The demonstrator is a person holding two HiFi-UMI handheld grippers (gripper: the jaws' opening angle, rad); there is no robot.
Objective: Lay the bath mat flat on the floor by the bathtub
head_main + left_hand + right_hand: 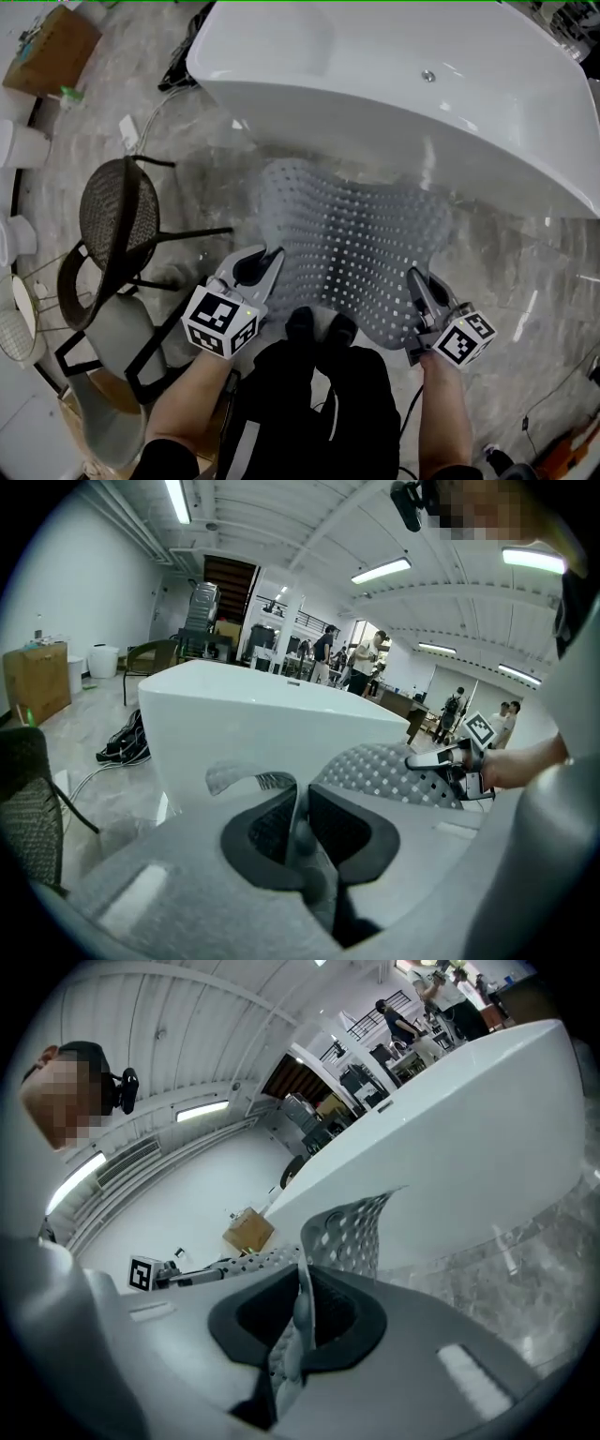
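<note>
A grey perforated bath mat (pixel 352 239) hangs spread out in the air between my two grippers, in front of the white bathtub (pixel 403 84). My left gripper (pixel 272 265) is shut on the mat's near left edge. My right gripper (pixel 417 286) is shut on its near right edge. In the left gripper view the mat (pixel 384 772) runs from between the jaws (pixel 302 817) toward the right gripper (pixel 450 759). In the right gripper view a fold of mat (pixel 352 1232) rises from the shut jaws (pixel 302 1312). The mat's far edge droops near the tub wall.
A black mesh chair (pixel 117 216) and a grey chair (pixel 112 366) stand at the left. A cardboard box (pixel 52 47) sits at the far left. Black cables (pixel 127 742) lie on the marble floor (pixel 506 272) beside the tub's end. The person's black shoes (pixel 319 328) are under the mat's near edge.
</note>
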